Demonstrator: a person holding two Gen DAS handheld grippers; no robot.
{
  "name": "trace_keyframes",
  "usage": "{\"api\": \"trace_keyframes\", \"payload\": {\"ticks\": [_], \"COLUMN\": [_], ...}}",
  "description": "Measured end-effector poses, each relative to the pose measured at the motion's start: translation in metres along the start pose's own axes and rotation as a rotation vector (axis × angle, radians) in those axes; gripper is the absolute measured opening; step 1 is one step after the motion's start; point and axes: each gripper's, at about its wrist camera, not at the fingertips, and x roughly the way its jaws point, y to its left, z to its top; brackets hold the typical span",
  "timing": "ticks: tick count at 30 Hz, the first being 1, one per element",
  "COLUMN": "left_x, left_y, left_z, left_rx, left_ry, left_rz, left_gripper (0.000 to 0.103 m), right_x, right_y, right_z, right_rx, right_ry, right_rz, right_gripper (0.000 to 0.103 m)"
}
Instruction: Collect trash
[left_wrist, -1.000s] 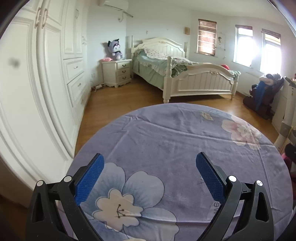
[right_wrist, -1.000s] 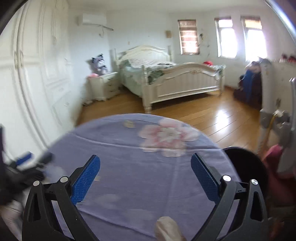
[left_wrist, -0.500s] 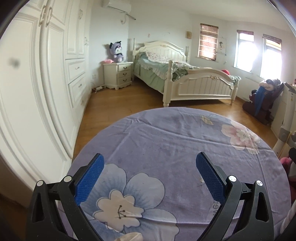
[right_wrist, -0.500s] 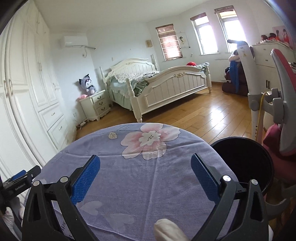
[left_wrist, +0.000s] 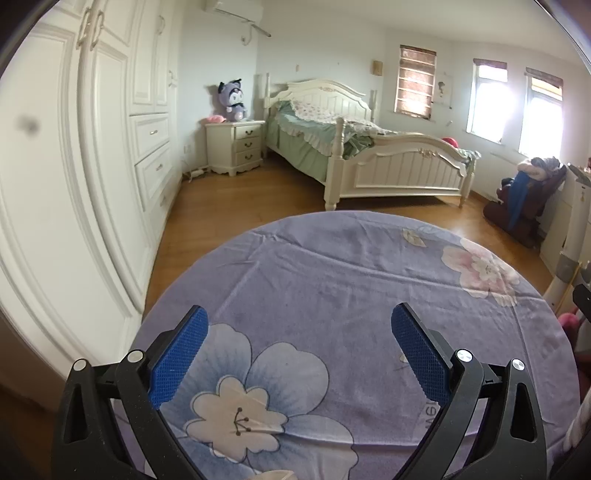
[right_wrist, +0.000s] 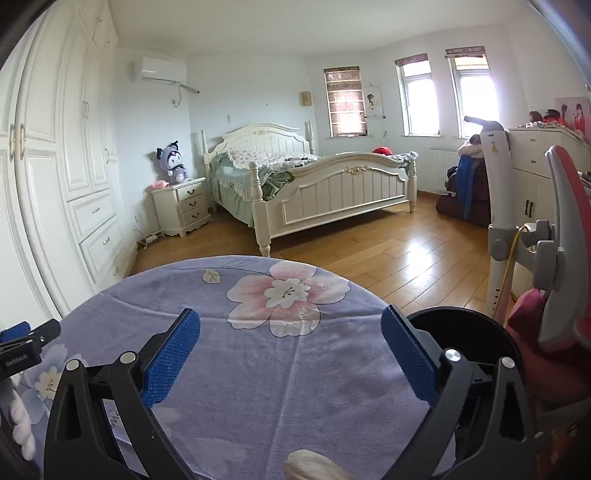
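My left gripper (left_wrist: 299, 350) spread wide, empty | right gripper (right_wrist: 290, 349) likewise over floral tablecloth (right_wrist: 258, 369) | black bin (right_wrist: 461, 332) beside | cloth lettering unreadable

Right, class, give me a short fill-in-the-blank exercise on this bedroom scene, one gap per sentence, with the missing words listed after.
1. Both the left gripper and the right gripper have their blue fingers spread ____.
2. The round table is covered by a purple cloth printed with ____.
3. Beside the table's right edge stands a black ____.
4. The plush toy sits on the ____ next to the bed.

Missing words: open; flowers; bin; nightstand
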Motion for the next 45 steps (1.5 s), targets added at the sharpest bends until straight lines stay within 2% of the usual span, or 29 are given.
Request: {"api": "trace_keyframes", "payload": {"ticks": [19,32,45], "left_x": [0.005,-0.001,0.003], "left_y": [-0.008,-0.013,-0.010], "left_z": [-0.002,-0.004,-0.001], "left_rx": [0.014,0.031,0.035], "left_ry": [0.015,-0.003,0.024], "left_rz": [-0.008,-0.006,-0.019], "left_gripper": [0.098,0.098,0.098], "right_x": [-0.004,-0.007,-0.006], "right_y": [-0.004,-0.004,-0.006], "right_z": [0.000,-0.001,-0.002], "right_rx": [0.026,0.030,0.039], "right_ry": [-0.019,-0.023,-0.019], "right_rz": [-0.002,-0.028,-0.039], "right_gripper": [0.097,0.097,0.097]}}
